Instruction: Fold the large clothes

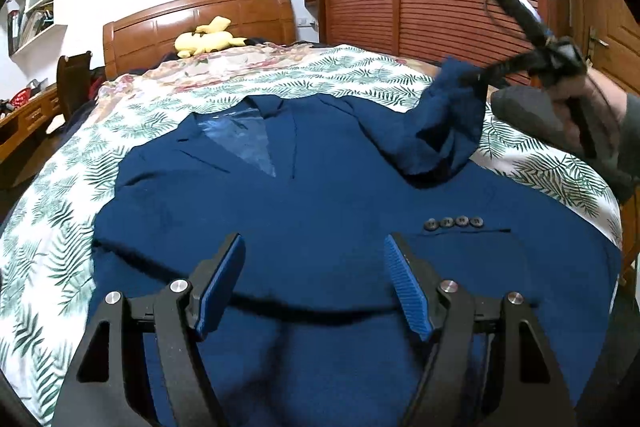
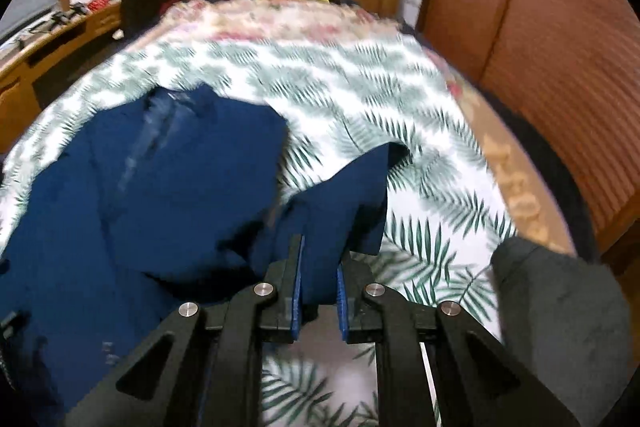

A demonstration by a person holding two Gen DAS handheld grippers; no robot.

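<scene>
Blue jacket (image 1: pixel 304 195) spread face-up on the bed (image 1: pixel 56 195), its sleeve (image 2: pixel 340 195) clamped and raised by the right gripper (image 2: pixel 318 291), left gripper (image 1: pixel 314 283) released above the hem; next, lay the sleeve across the chest.

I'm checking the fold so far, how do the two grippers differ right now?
The left gripper has its jaws wide apart with nothing between them, hovering over the navy blazer; the right gripper is clamped on a fold of the blazer. The left is over flat cloth; the right lifts its piece off the leaf-print bedspread. Both have black arms and blue ribbed pads.
</scene>
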